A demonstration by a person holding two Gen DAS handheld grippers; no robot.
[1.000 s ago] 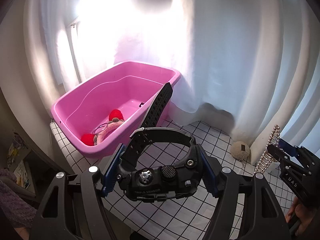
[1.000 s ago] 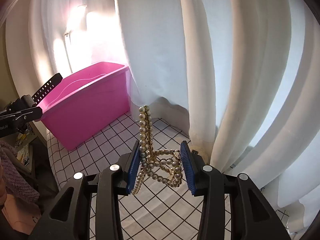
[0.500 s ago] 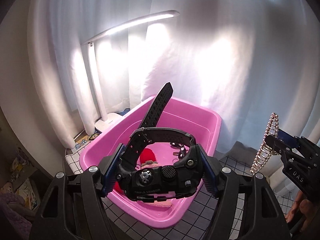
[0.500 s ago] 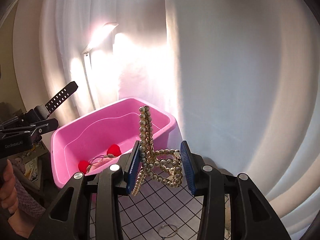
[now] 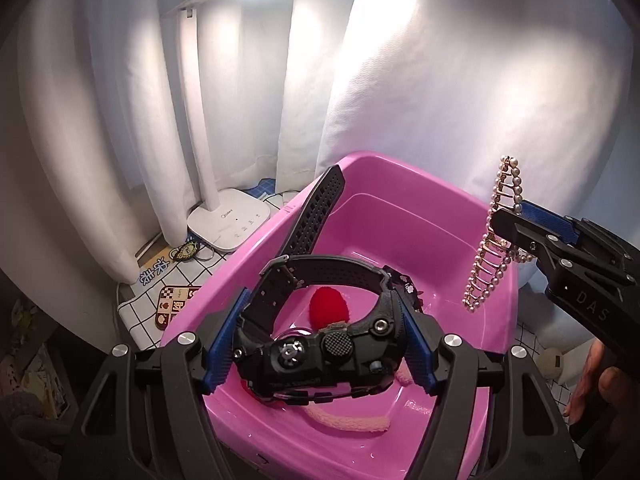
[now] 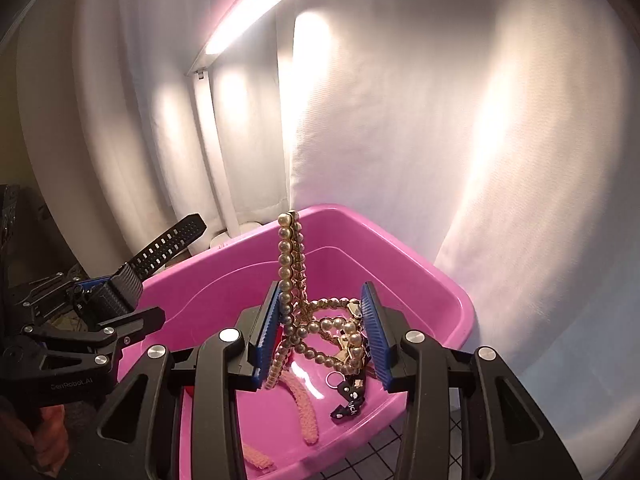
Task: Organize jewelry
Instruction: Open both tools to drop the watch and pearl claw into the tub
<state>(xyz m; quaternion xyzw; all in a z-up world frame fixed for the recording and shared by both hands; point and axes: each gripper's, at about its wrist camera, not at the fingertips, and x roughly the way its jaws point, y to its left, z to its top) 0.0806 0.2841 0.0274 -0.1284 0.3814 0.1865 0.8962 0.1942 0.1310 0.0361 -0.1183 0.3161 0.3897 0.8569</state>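
Black watch clamped in left hand-held gripper, pearl clip clamped in right hand-held gripper, both above pink tub

both wrist views close above pink tub

You have two grippers: left gripper at 6 o'clock, right gripper. One black watch. One pearl hair clip. One pink tub, holding one red pompom, one pink fuzzy band, one black keyring strap. One desk lamp at 10 o'clock.
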